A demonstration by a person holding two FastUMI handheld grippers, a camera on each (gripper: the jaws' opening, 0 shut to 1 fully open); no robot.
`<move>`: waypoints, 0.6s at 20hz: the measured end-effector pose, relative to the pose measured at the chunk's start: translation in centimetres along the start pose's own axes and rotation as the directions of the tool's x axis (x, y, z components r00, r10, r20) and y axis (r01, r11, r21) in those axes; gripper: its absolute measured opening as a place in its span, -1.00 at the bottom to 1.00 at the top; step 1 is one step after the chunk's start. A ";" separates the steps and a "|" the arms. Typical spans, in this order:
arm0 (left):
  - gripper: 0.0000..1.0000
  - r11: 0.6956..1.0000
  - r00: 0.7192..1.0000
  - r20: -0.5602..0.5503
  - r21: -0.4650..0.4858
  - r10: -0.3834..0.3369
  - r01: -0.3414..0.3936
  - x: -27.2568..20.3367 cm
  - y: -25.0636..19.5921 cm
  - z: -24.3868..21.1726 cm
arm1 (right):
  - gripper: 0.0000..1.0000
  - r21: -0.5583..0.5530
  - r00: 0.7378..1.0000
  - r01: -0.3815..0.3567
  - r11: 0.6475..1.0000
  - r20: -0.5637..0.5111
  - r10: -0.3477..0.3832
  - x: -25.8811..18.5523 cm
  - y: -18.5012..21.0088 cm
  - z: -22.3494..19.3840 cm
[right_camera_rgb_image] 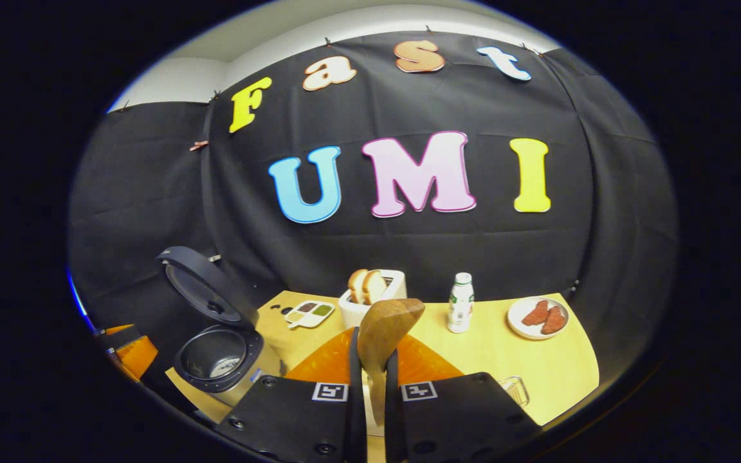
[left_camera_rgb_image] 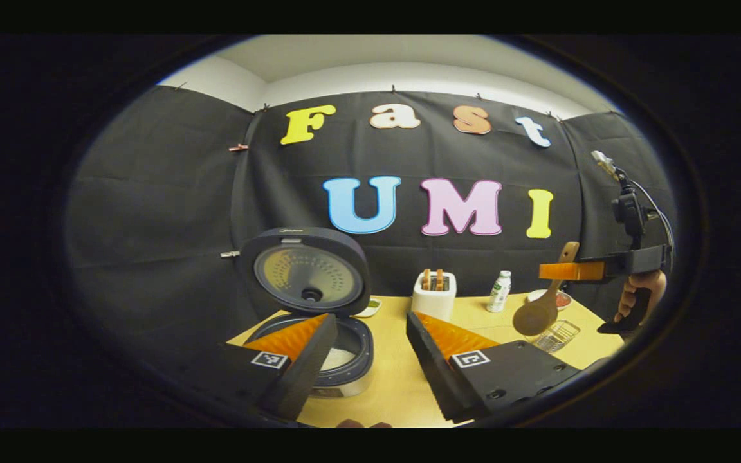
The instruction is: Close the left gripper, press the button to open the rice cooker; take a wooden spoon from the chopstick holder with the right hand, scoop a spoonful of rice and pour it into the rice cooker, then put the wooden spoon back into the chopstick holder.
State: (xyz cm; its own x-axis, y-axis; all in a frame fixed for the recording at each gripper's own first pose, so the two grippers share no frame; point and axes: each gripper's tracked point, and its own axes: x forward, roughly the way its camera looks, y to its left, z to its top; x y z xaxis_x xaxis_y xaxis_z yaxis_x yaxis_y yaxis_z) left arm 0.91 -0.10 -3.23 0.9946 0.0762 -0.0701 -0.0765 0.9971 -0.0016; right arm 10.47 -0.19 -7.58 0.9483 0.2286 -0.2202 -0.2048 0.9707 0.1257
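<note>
Right tool [right_camera_rgb_image: 370, 392]: I held it clamped on the handle of the wooden spoon [right_camera_rgb_image: 383, 331], both fingers pressing the shaft, bowl up and ahead in the right gripper view. From the left gripper view the same spoon [left_camera_rgb_image: 541, 308] hung bowl-down over the right part of the bench [left_camera_rgb_image: 402, 386], well apart from the rice cooker [left_camera_rgb_image: 338, 360].

Left tool [left_camera_rgb_image: 367, 347]: fingers stood apart, holding nothing, just in front of the cooker.

Rice cooker: lid [left_camera_rgb_image: 306, 270] up, pot open, something pale in the bottom (rice, I judged, though I could not be sure).

Also on the bench: toaster [left_camera_rgb_image: 435, 292] with bread, small bottle [left_camera_rgb_image: 499, 290], plate [right_camera_rgb_image: 538, 318] with reddish slices, small wire basket [left_camera_rgb_image: 557, 334], a divided dish [right_camera_rgb_image: 309, 313]. I could not pick out the chopstick holder with any certainty.

Risks as I judged them: the grip sat on a narrow shaft, so the spoon could twist or slip between the fingers under load. A hasty swing toward the cooker could clip the bottle or toaster, or knock the raised lid. A tilted bowl would spill grains on the bench.
</note>
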 end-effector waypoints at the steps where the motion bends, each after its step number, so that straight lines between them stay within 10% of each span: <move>1: 0.54 1.000 1.000 0.001 -0.001 -0.003 0.003 0.2 -0.3 0.0 | -0.70 0.005 1.000 0.021 1.000 -0.003 -0.021 -0.1 -1.3 -0.1; 12: 0.56 1.000 1.000 0.022 0.026 0.009 -0.010 1.7 -1.3 0.8 | -0.70 -0.009 0.980 0.196 0.981 -0.040 -0.196 -0.4 -12.6 -1.8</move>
State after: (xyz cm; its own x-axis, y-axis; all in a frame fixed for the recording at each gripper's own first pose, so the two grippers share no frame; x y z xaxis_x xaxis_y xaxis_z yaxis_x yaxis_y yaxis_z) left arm 2.72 -1.28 -2.50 0.9952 0.0853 -0.0477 -0.0842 0.9961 0.0245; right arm 12.23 -12.37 -10.85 0.9596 0.0363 -0.2790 -0.0171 0.9973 0.0710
